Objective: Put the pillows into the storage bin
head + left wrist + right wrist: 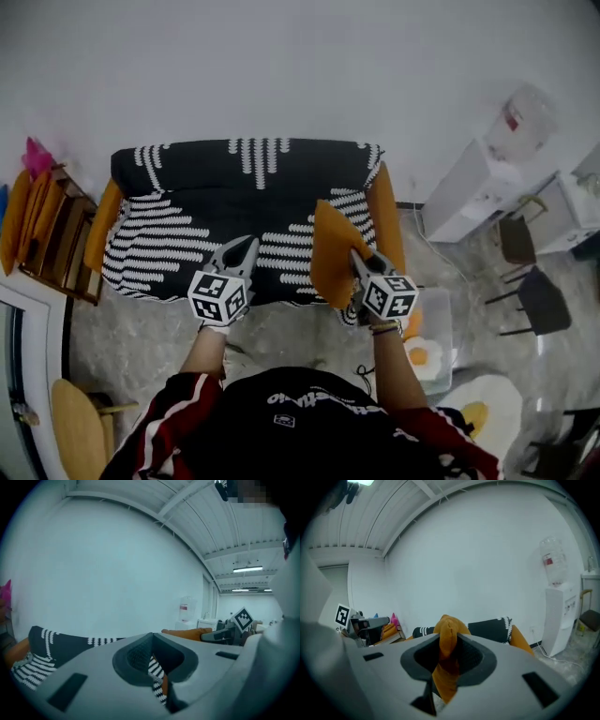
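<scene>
An orange pillow [330, 253] hangs upright in front of the sofa [178, 173], which wears a black and white striped cover. My right gripper [356, 258] is shut on the pillow's edge, and in the right gripper view the orange cloth [447, 634] is pinched between the pads. My left gripper [246, 246] points at the sofa's front edge with its jaws together. In the left gripper view only a thin slit shows between them, with striped cloth [157, 674] behind it. A clear storage bin [442, 309] stands on the floor by my right side, with a fried-egg pillow [424, 354] in it.
Orange cushions sit at the sofa's left end [101, 225] and right end [386, 211]. A wooden shelf [58, 239] holding orange pillows stands at the left. A water dispenser [473, 187] and dark chairs [534, 295] are at the right. A white and yellow pillow [483, 408] lies on the floor.
</scene>
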Available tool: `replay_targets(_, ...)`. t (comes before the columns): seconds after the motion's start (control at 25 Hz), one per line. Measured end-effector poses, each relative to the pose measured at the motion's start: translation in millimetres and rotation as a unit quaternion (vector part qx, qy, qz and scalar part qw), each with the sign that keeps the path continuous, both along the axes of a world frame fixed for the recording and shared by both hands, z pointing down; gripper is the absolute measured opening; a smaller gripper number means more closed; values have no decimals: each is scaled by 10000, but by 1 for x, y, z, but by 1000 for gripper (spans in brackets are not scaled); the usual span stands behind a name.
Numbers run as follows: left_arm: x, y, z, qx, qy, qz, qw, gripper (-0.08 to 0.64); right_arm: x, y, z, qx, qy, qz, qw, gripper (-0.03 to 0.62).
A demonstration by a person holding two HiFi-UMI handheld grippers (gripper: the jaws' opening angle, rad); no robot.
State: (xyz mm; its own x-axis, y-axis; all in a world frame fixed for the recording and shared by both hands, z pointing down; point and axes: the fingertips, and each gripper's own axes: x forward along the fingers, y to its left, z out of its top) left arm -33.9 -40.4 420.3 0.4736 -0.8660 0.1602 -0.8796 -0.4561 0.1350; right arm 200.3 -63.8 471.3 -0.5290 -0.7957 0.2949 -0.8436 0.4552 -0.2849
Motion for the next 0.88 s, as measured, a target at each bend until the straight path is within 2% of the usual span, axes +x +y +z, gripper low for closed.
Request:
replay_targets(0.16, 94, 4, 6, -47, -126, 708, 9974, 5, 83, 27, 7, -56, -66, 513, 9986, 84)
replay_targets(0.4, 212, 15, 14, -104, -210, 1615, 9866, 5, 199, 72, 17, -162, -78, 1396, 9900, 84)
replay_targets(0.6, 291, 32, 26, -175, -333, 2268, 9732, 5, 286, 115, 36, -288, -139, 2211, 9747, 84)
replay_targets(0.88, 375, 51, 41, -338, -407, 3027, 9516, 5, 376, 179, 58, -494, -188, 3194, 9462, 84)
